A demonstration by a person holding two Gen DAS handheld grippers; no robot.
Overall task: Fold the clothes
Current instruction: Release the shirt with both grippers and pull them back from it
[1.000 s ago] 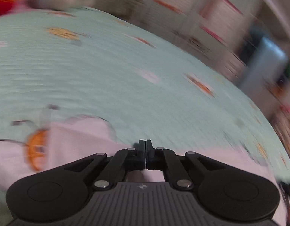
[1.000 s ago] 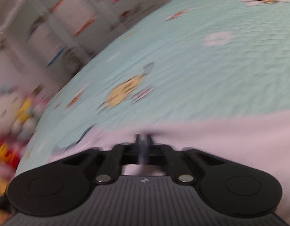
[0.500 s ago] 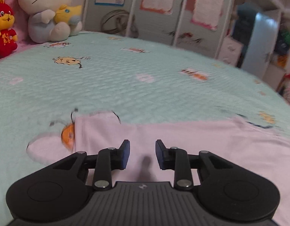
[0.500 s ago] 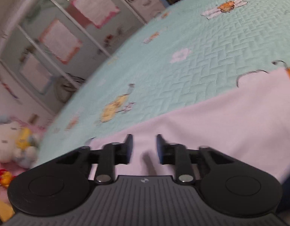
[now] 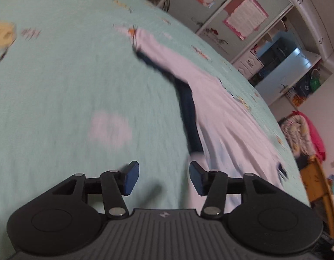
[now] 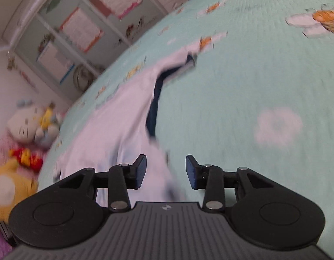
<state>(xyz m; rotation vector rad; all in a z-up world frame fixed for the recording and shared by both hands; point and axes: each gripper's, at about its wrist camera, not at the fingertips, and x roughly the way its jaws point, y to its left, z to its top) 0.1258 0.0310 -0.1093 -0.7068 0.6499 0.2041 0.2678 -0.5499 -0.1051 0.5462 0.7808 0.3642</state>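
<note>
We see a soft pale pink garment [image 5: 221,108] with dark navy trim lying flat on the quilted mint bedspread [image 5: 69,86]. Our left hand-held gripper [image 5: 163,178] and right hand-held gripper [image 6: 166,172] are opening, pinching nothing.

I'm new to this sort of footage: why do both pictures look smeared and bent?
Left wrist view: the bedspread and pale garment are streaked by motion blur, while the left gripper stays sharp. Right wrist view: same smear, plush toys soft, right gripper crisp; the fisheye lens curves the bed.

Pale garment [image 5: 221,108] on mint bedspread [image 5: 69,86]
</note>
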